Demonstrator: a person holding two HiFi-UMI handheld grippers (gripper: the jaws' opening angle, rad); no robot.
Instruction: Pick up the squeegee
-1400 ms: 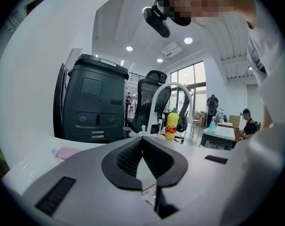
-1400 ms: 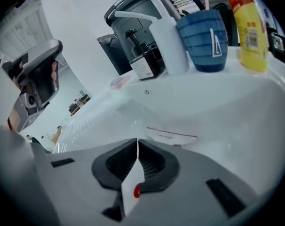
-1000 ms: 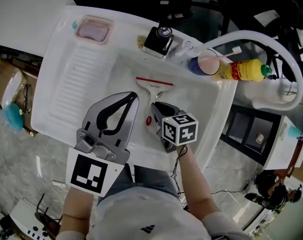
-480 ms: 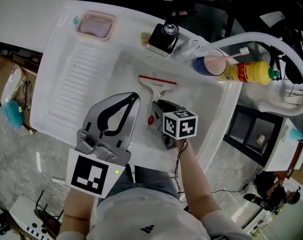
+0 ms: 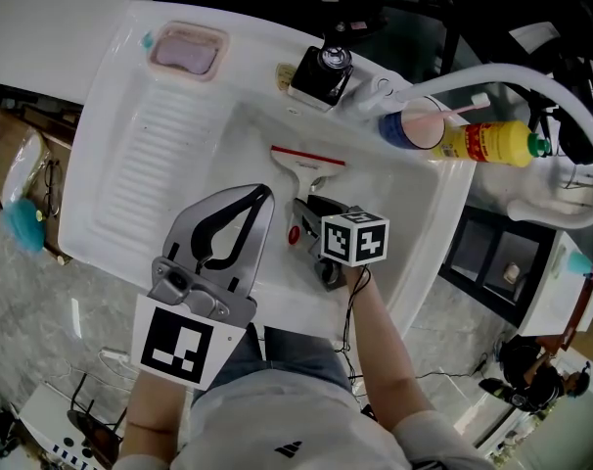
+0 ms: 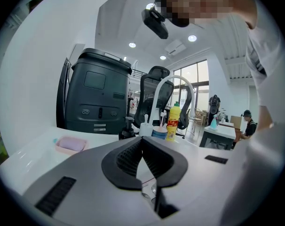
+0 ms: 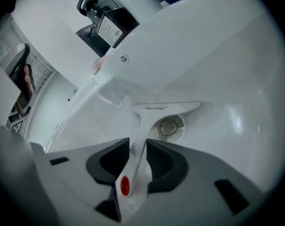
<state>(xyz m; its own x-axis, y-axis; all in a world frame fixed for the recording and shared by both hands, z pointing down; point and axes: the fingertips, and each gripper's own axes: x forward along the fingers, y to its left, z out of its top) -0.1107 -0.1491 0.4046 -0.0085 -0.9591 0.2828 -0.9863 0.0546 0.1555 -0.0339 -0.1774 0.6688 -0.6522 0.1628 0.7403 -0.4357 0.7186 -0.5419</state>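
A white squeegee [image 5: 307, 172] with a red blade edge lies in the white sink basin [image 5: 404, 225], its blade toward the taps. Its handle [image 7: 133, 171], marked with a red dot, runs back toward me. My right gripper [image 5: 311, 208] points down into the basin. Its jaws have just been opening and now stand on either side of the handle in the right gripper view [image 7: 138, 150], not pressing on it. My left gripper [image 5: 261, 193] hovers over the sink's near left rim. Its fingertips meet with nothing between them in the left gripper view [image 6: 142, 140].
The drain [image 7: 168, 126] sits just under the squeegee blade. A pink soap dish [image 5: 186, 55], a black pump bottle [image 5: 321, 71], a blue cup [image 5: 414, 125] and a yellow bottle [image 5: 487, 137] line the far rim. A ribbed draining board [image 5: 150, 155] lies to the left.
My right gripper has sunk slightly lower over the squeegee handle. The left gripper has kept still, and the squeegee has not moved.
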